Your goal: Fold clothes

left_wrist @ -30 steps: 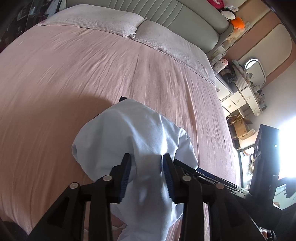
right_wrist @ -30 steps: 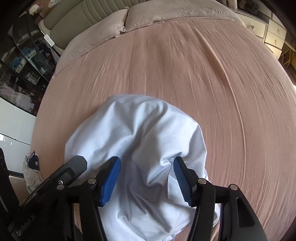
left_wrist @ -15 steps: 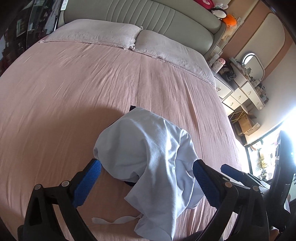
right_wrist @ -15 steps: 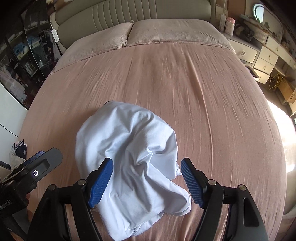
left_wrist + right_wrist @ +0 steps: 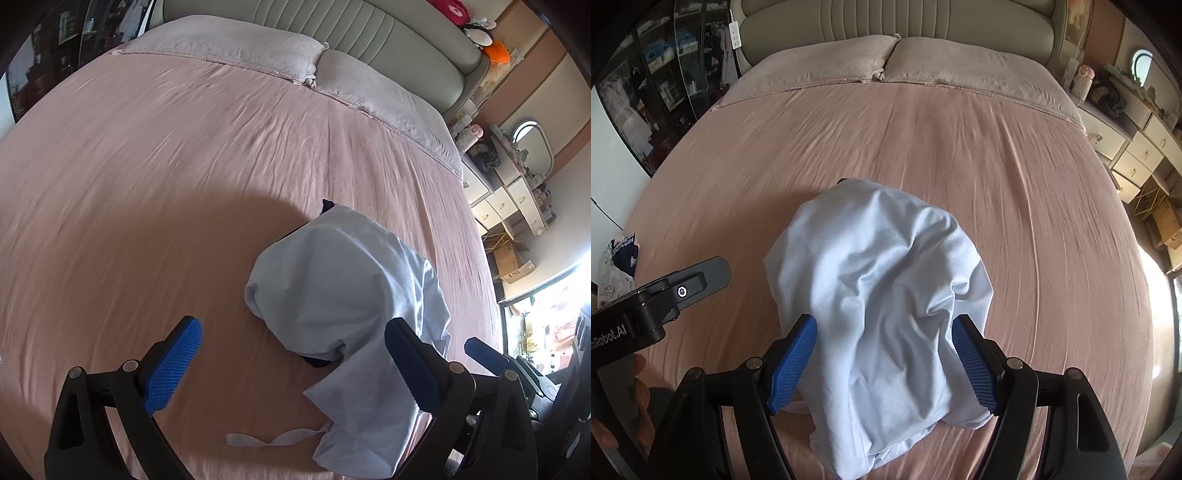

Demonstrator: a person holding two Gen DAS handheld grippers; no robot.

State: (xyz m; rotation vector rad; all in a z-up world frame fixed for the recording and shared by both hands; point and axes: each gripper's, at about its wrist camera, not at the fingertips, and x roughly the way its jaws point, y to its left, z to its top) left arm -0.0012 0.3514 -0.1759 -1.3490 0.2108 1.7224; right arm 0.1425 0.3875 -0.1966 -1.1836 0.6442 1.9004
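One crumpled pale-blue garment (image 5: 879,302) on bed (image 5: 1015,177)

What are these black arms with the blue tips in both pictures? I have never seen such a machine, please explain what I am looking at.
There is no robot here. A person holds a two-finger claw in each hand, and each claw carries a wide-angle camera that looks forward along its fingers. One picture comes from the left claw, the other from the right claw. The blue parts are the grip pads.

Both cameras look down on a bed with a pink sheet and two pillows at the headboard. A crumpled light blue garment lies on the sheet, with something dark partly under it.

Both claws are open and hold nothing. The garment lies between the right claw's pads, unclamped. The left claw is beside it.
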